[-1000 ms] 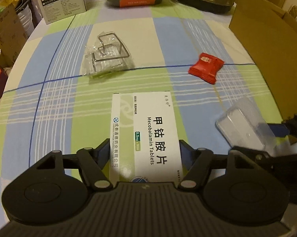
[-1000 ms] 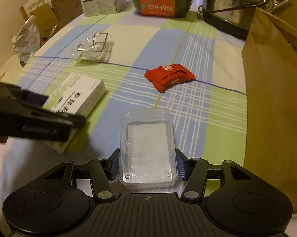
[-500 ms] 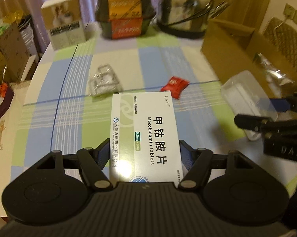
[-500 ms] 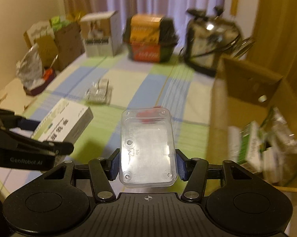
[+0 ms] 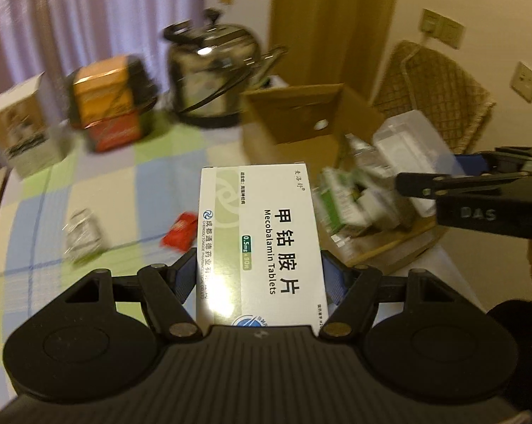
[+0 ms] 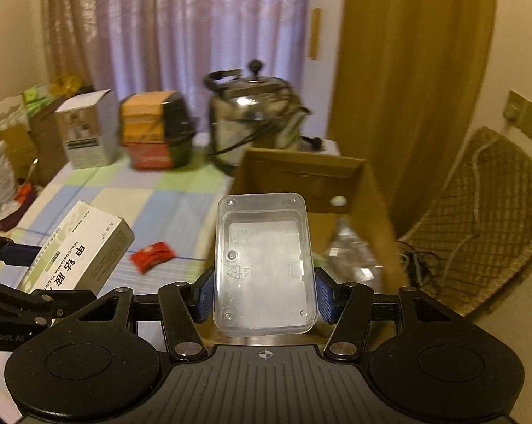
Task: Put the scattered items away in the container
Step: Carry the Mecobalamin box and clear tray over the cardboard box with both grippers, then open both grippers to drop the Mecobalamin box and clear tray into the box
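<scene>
Cardboard box (image 6: pixel 303 176) contents blur; left gripper (image 5: pixel 260 275) clamps tablet carton (image 5: pixel 260 233), right gripper (image 6: pixel 264 295) clear case (image 6: pixel 264 265).

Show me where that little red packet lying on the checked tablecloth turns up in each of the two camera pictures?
Left wrist view: the red packet lies left of centre on the cloth, just left of the white tablet box held in the left tool.
Right wrist view: the red packet lies left of centre, between the tablet box and the clear plastic case.
Shared landmark: the steel kettle at the table's far end.
</scene>
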Available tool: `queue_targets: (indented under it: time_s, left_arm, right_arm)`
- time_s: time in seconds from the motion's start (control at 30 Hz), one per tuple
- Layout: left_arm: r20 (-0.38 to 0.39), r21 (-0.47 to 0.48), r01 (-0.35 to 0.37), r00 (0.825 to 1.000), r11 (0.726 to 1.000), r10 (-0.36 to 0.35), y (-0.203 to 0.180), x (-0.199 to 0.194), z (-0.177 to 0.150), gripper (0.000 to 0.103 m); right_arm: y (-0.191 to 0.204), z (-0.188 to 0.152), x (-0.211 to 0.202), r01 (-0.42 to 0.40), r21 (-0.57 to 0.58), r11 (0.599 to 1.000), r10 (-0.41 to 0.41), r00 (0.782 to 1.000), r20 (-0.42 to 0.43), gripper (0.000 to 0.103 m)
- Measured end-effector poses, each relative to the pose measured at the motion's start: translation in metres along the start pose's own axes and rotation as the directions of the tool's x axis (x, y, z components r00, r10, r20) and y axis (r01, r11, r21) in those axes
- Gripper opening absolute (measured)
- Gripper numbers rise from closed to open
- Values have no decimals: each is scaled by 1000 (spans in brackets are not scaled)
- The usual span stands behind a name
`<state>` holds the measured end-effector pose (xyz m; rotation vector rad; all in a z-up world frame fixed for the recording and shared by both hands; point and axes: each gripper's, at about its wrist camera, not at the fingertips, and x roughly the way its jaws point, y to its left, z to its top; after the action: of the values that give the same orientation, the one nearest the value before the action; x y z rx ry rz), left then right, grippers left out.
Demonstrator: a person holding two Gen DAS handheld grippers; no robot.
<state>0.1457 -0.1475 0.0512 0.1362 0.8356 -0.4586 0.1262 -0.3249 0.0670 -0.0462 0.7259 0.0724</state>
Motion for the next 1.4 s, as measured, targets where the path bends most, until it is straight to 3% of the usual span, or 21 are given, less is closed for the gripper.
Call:
queue_targets:
  time_s: [0.2,0.53,1.2,1.4]
  left_arm:
    - [3,59,44,999,997,-44,-41,17,28,67]
    - [-11,113,63,998,992,-62,-72,44,50,67]
    - [-59,38,110,992,993,-107,-75,98,60,67]
    - [-47,27,86,995,996,-84,-65,93,54,67]
  right_arm:
    - [-38,4,4,32,30,999,-32,999,8,58]
    - [-69,7,18,37,80,996,-38,999,6,58]
    - [-98,1,39,72,140,987,-69,997,-26,58]
    - [-97,-1,44,70,138,988,-67,997,-31,58]
